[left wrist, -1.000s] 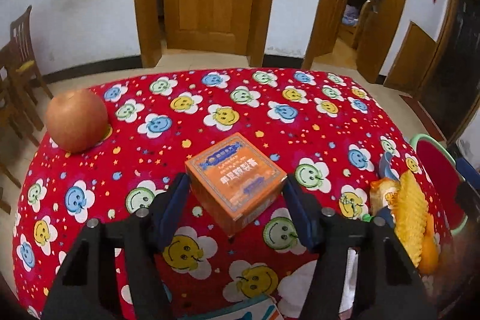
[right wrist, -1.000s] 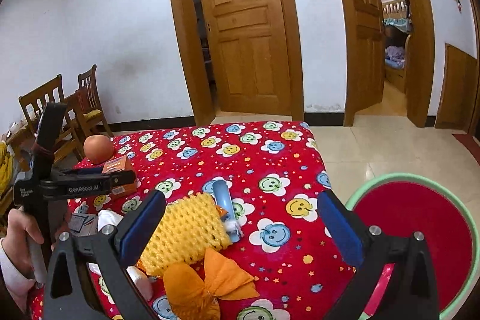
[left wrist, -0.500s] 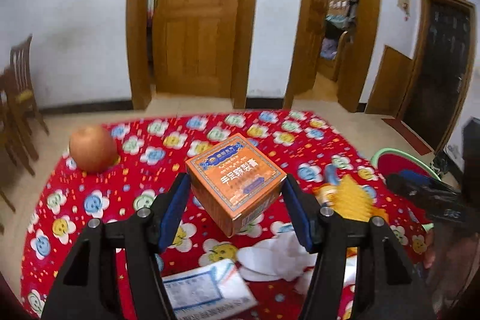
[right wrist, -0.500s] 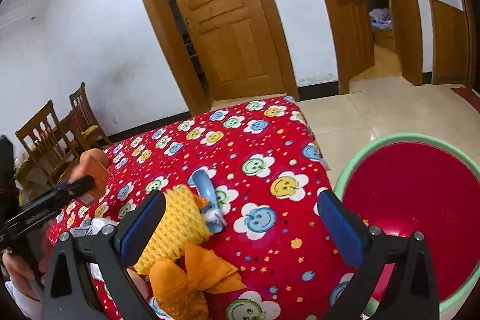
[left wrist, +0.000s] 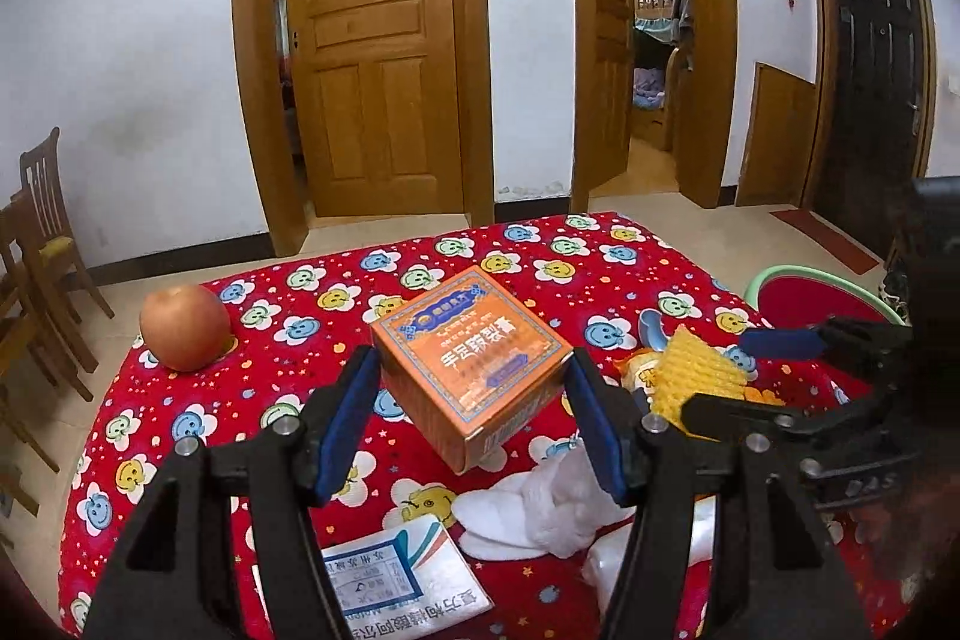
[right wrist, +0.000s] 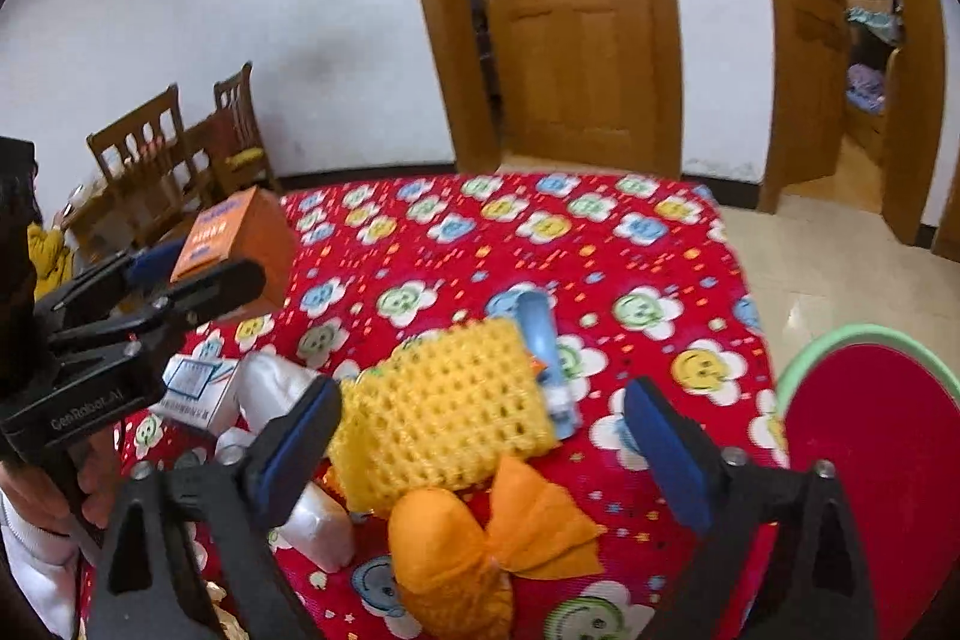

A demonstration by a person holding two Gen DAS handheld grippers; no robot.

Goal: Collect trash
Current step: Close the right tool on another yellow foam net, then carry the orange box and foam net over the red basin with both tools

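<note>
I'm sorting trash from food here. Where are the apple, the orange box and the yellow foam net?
apple [left wrist: 185,328]: left wrist view, middle of its skin.
orange box [left wrist: 480,349]: left wrist view, printed top face.
yellow foam net [right wrist: 444,409]: right wrist view, centre of the mesh.

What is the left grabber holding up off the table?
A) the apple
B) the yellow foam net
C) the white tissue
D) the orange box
D: the left gripper has its blue pads pressed on both sides of the orange box, which is lifted off the table, while the apple sits alone on the red tablecloth.
</note>
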